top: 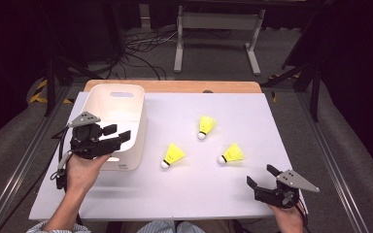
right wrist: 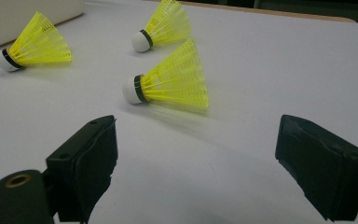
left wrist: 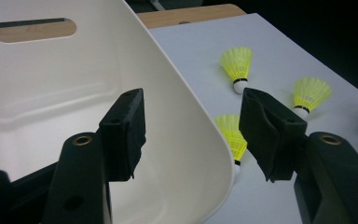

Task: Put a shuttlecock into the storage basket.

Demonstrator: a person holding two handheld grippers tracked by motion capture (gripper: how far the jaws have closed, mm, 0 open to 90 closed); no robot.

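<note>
High view, from the person's edge of the white table [top: 175, 194] outward: the right gripper [top: 263, 175] rests low at the near right corner, jaws spread and empty, aimed toward three yellow shuttlecocks lying on their sides in the middle of the board. Nearest that gripper is the right shuttlecock [top: 231, 154], cork end pointing left; just beyond and to the left lies the left shuttlecock [top: 173, 155], close beside the white bin [top: 136, 121] but apart from its wall. Farther back sits the far shuttlecock [top: 206, 126], cork toward the person.

At the left, a hand [top: 82, 170] holds the left gripper [top: 118, 134] over the bin's near right wall. In the left gripper view its jaws stand parted with nothing pinched: one jaw hangs inside the bin [left wrist: 51, 93], the other outside above the table, the rim passing between them untouched. The bin's visible interior is bare, with a slot handle cut in the far wall.

Right gripper view shows the wide-open jaws framing the nearest shuttlecock [right wrist: 170, 81], well short of it, with the other two behind.

Beyond the table's wooden back edge [top: 175, 86], cables trail over the floor beneath a metal stand [top: 218, 29].
</note>
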